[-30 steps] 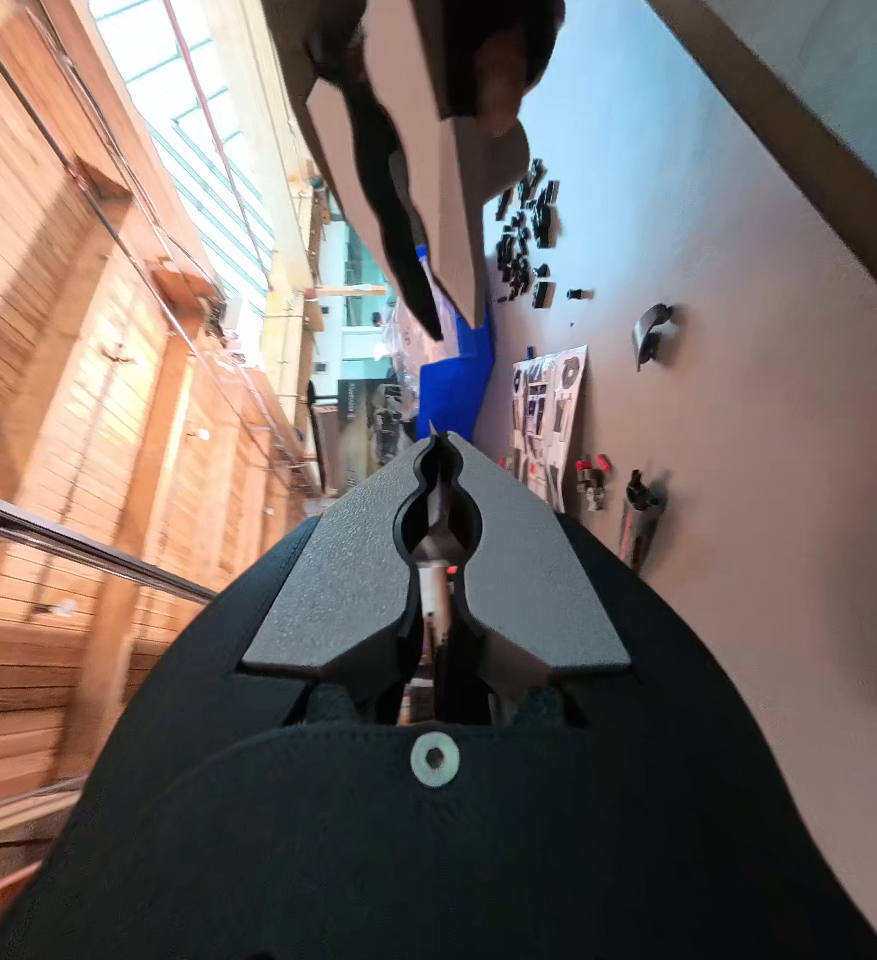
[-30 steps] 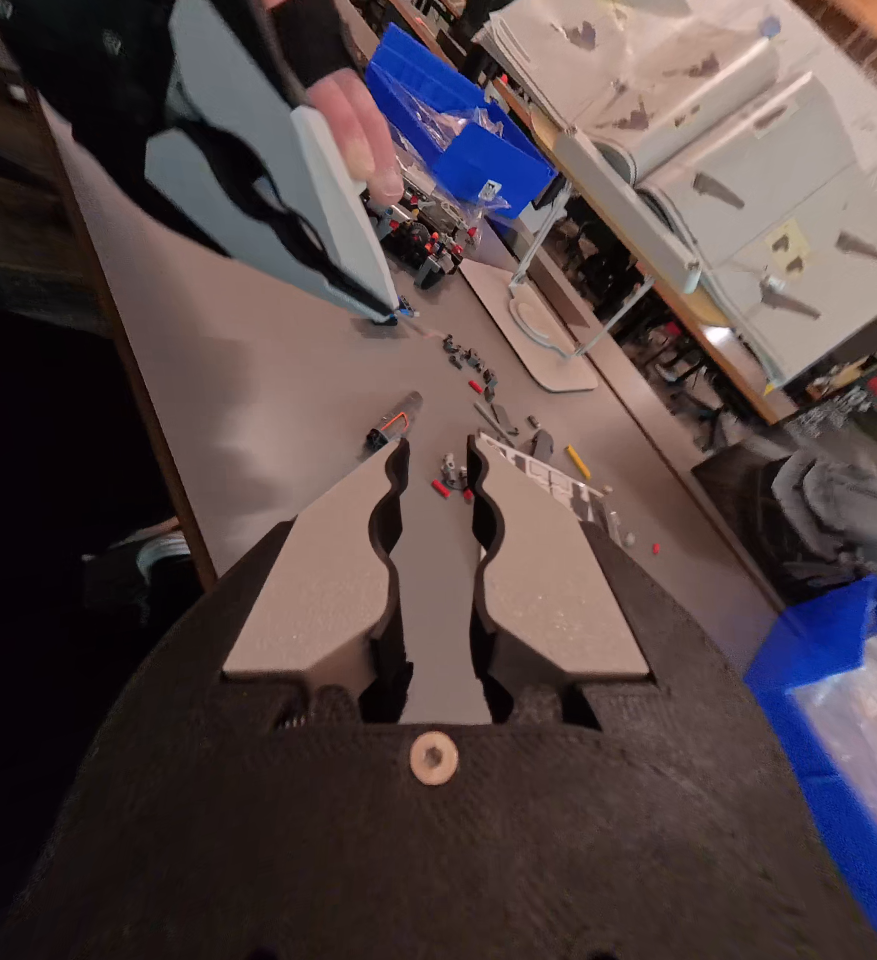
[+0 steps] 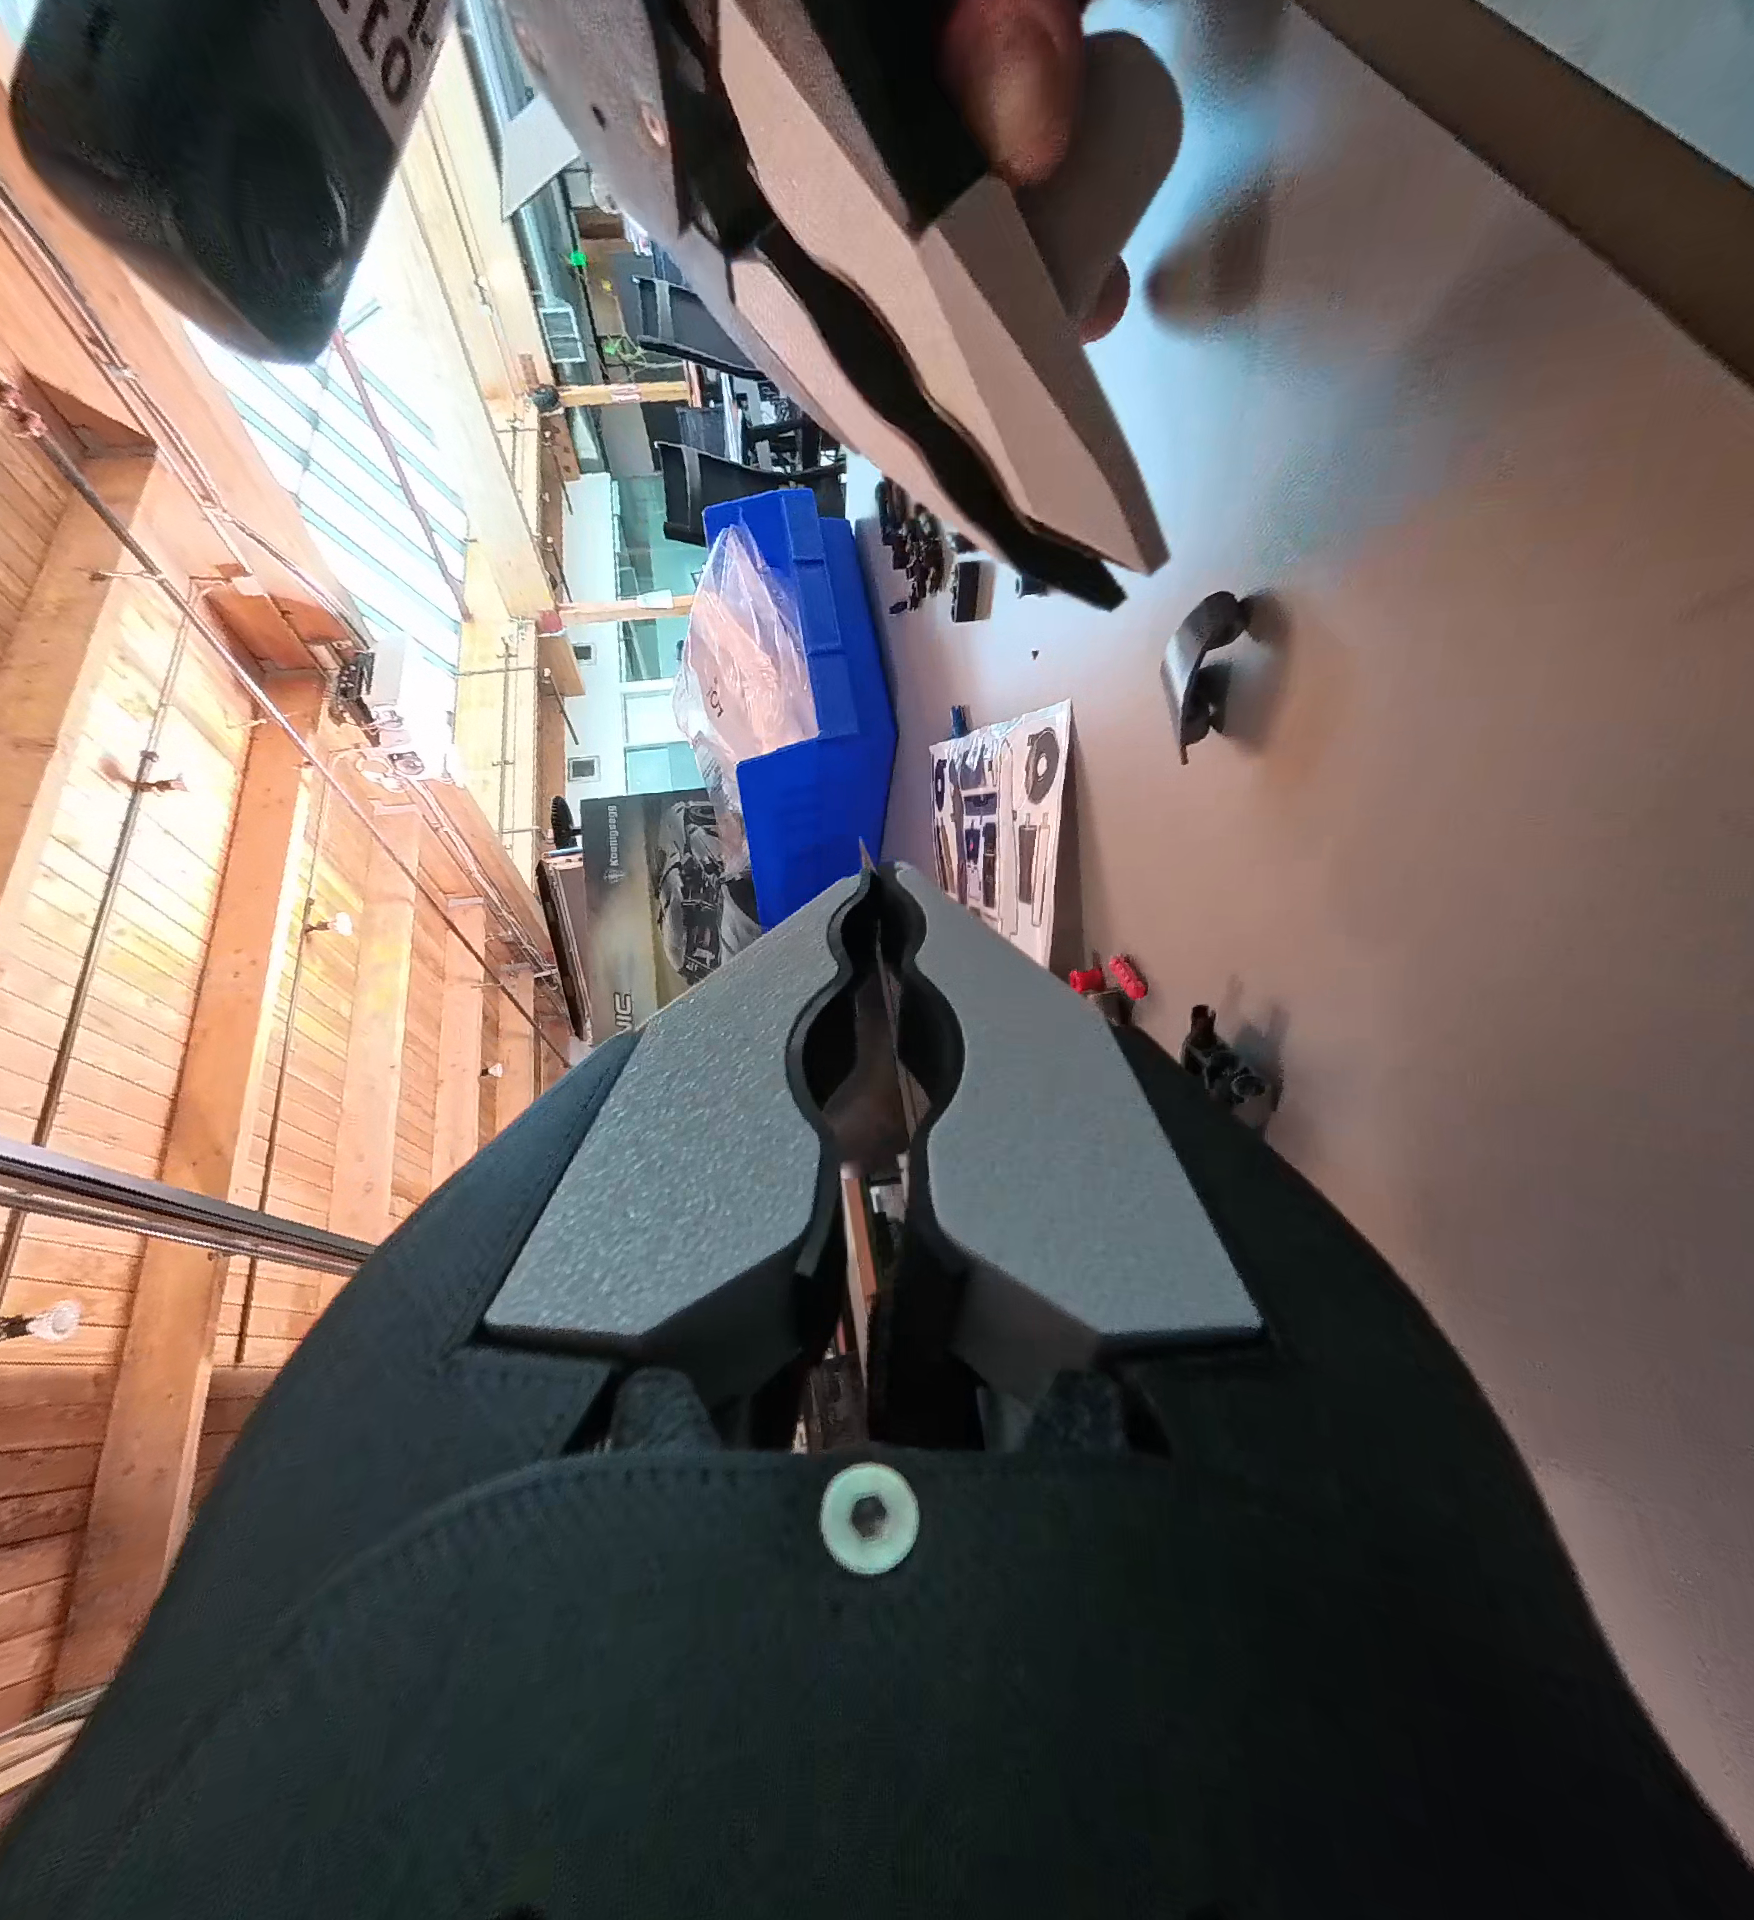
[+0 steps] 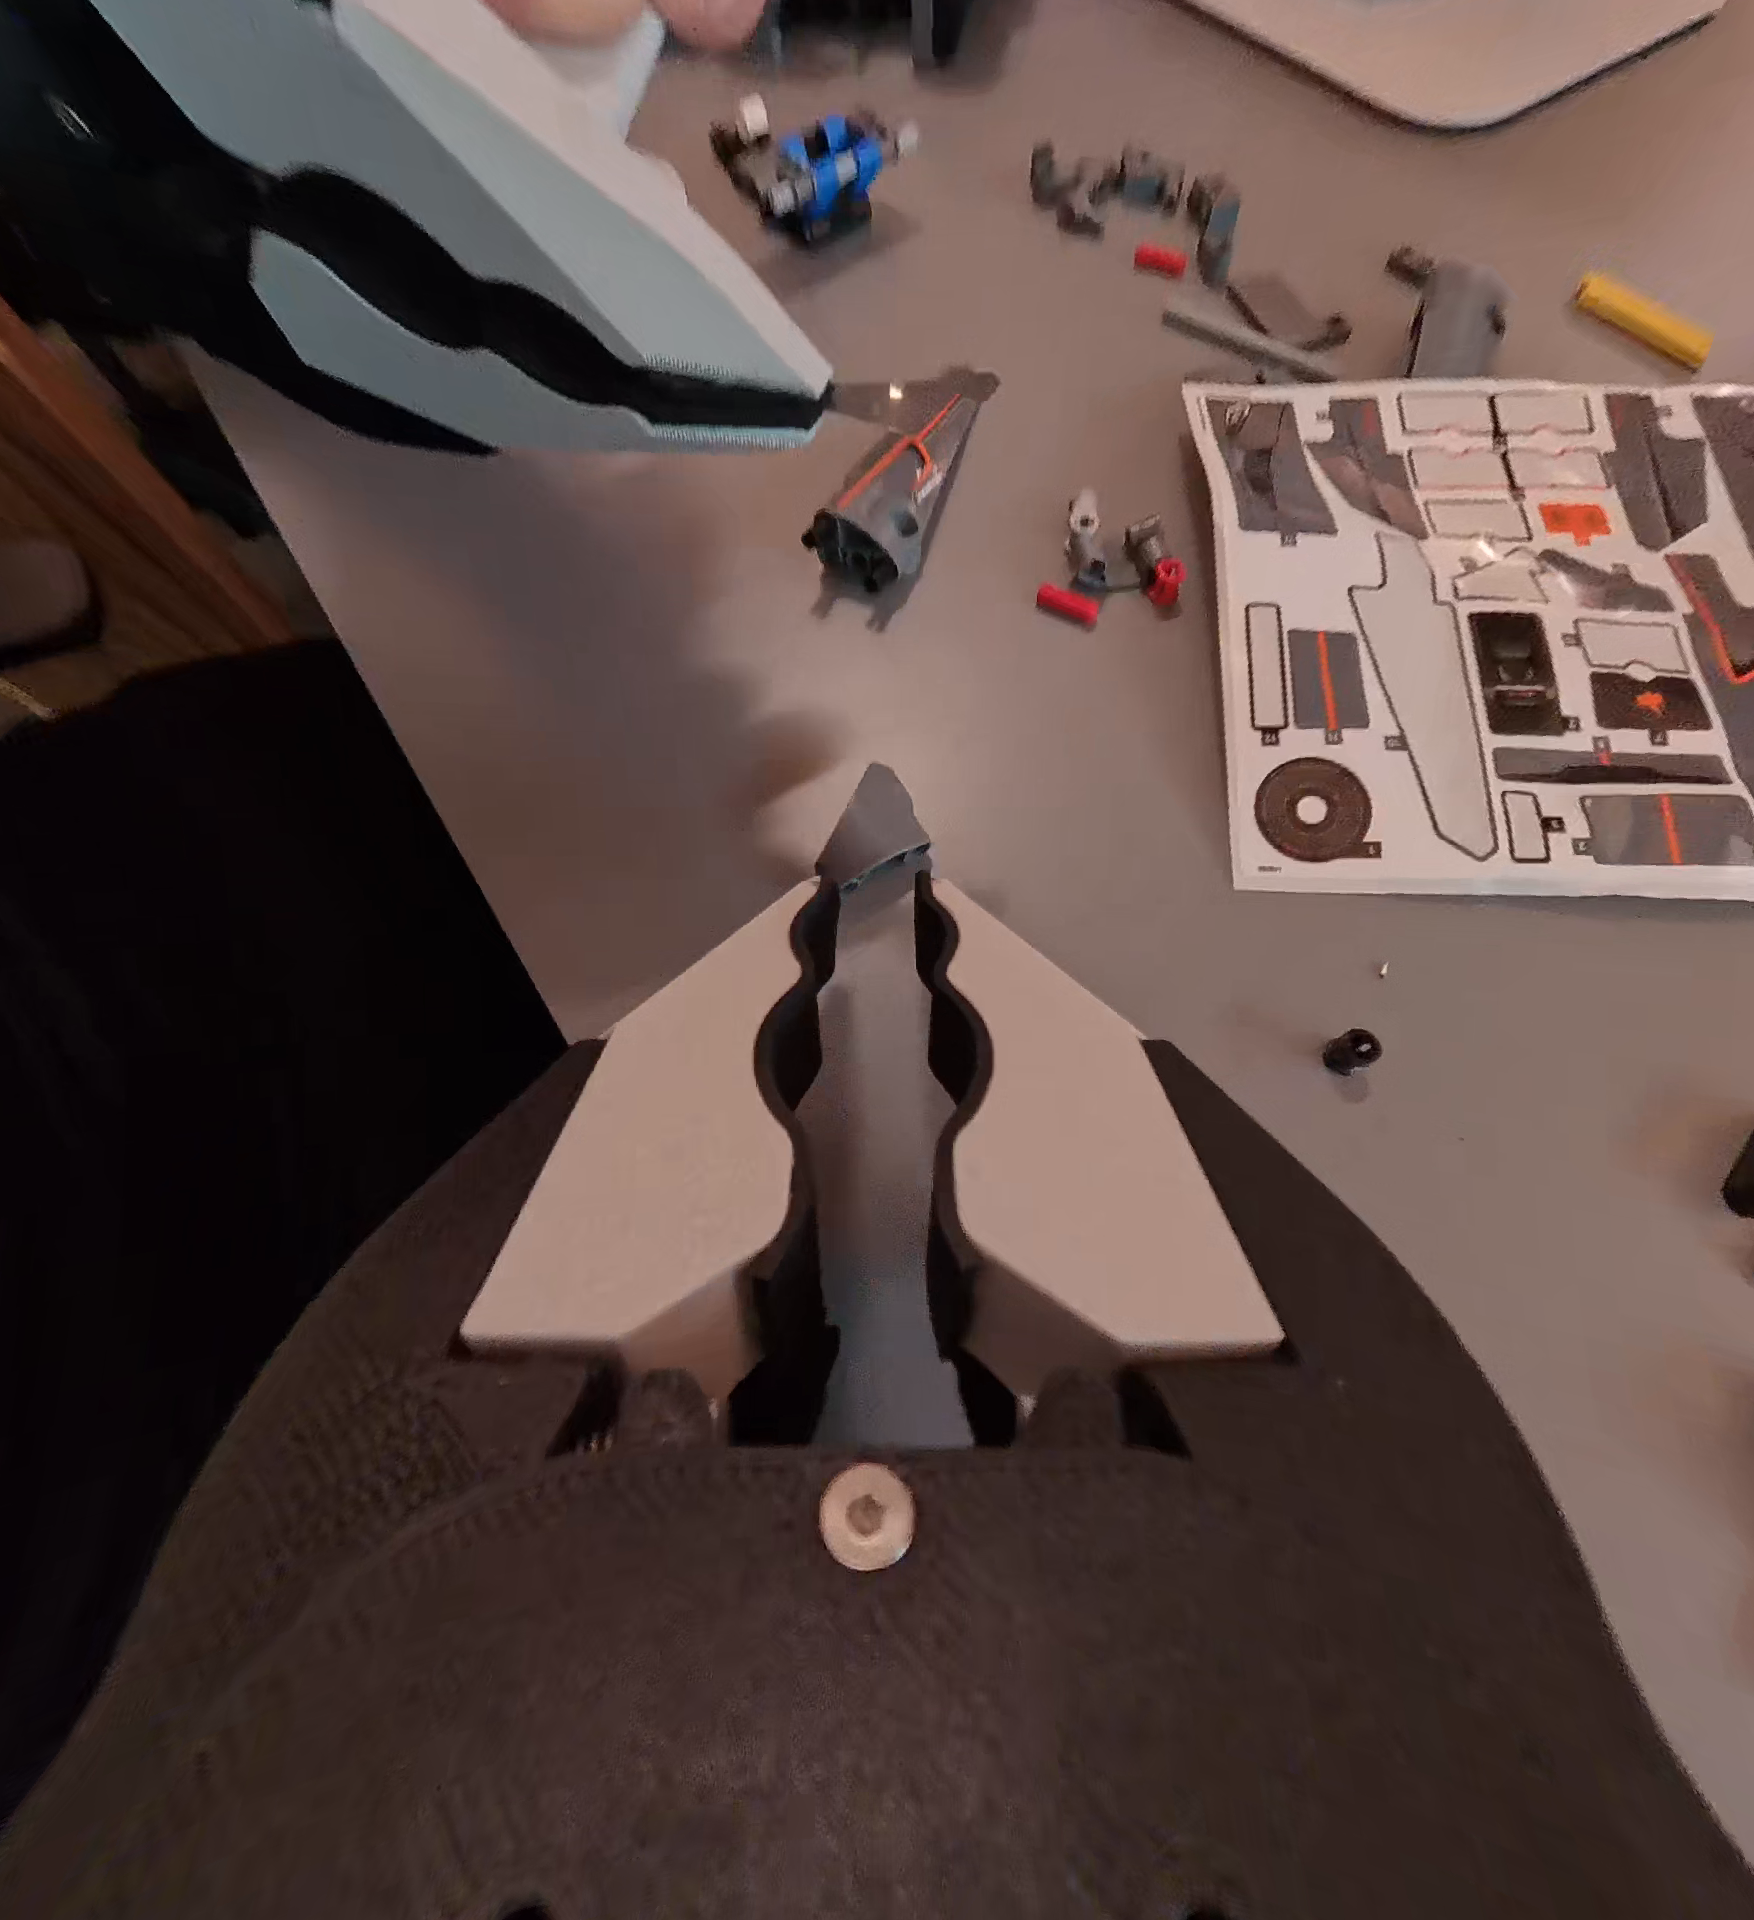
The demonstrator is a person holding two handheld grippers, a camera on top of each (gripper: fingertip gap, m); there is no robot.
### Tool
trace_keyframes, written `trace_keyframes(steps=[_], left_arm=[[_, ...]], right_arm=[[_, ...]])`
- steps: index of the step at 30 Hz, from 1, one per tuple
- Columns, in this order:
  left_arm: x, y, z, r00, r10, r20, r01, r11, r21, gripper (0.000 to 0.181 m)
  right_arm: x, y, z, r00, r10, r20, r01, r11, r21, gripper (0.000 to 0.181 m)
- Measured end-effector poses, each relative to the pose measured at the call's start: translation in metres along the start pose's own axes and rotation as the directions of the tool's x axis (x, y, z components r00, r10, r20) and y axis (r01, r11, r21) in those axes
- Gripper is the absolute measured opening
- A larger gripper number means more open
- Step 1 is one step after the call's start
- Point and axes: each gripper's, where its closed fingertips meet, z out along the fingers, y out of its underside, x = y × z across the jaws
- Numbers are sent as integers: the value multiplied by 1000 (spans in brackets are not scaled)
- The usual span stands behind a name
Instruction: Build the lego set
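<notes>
Right gripper: jaws pinch a grey panel, tip pointing forward. Left gripper, ahead-left, jaws pressed on a thin sticker aimed toward it.

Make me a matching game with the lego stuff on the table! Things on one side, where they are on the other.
1 sticker sheet
2 yellow piece
3 grey pointed panel
4 orange-striped panel

A pinched in right tool
B on table beside left tool, which pinches a thin sliver
C flat on table, right side
D past the sticker sheet, far right

Pairs: 1-C, 2-D, 3-A, 4-B
</notes>
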Motion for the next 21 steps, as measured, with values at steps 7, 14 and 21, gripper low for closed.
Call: trace_keyframes(steps=[7,14,21], left_arm=[[8,-1,4,1000,-15,-17,15,1000,5,0],[13,-2,7,999,-35,-35,35,999,12,0],[15,-1,11,998,-43,-44,43,999,9,0]], right_arm=[[-26,-7,15,995,-44,94,46,999,-16,9],[-9,0,-2,999,-7,46,7,1000,-3,7],[-22,-1,19,994,-97,47,100,992,-77,5]])
